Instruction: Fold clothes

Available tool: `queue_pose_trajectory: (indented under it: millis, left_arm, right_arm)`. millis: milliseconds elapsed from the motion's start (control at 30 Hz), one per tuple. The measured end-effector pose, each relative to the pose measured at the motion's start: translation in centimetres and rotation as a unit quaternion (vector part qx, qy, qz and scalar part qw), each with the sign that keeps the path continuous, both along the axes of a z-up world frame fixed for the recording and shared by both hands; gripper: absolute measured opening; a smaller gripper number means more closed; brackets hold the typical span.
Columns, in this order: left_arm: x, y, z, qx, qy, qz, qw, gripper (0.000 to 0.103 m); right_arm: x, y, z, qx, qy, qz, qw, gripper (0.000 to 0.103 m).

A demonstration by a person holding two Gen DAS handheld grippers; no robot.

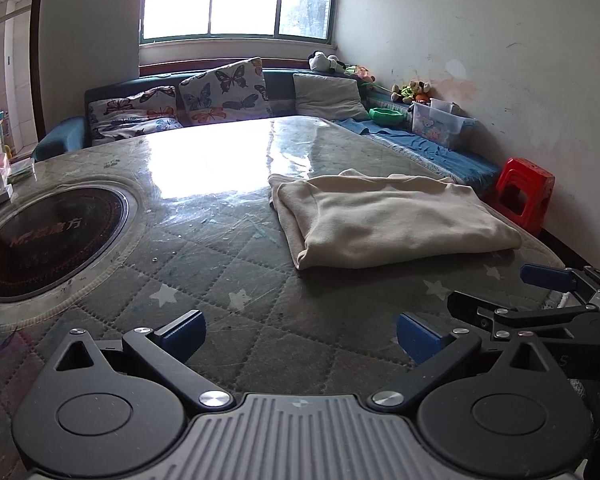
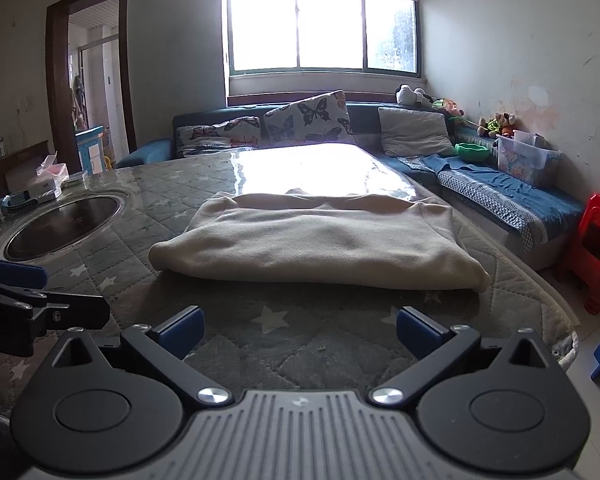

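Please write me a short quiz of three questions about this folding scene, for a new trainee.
1. True or false: the cream garment lies folded on the table.
2. What does the left gripper hold? A) the garment B) nothing C) a pillow
3. What colour is the stool beside the table?

Key: 1 true. 2 B; it is open, like the right gripper. 3 red.
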State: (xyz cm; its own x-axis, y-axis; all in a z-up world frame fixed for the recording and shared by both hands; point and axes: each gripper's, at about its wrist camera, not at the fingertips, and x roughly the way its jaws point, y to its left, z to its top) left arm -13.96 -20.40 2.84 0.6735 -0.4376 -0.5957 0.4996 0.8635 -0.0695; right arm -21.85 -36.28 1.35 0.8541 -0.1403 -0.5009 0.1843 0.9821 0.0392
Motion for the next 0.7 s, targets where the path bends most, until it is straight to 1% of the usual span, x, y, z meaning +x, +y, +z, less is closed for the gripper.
queue_pose_trajectory:
  millis: [700]
  left_arm:
    - [-1.3, -0.5, 0.1, 0.01, -0.013, -0.013, 0.9998, 0.103]
  right_arm:
    - [-1.1, 0.5, 0.3, -0.002, -0.011, 0.004, 1.0, 0.103]
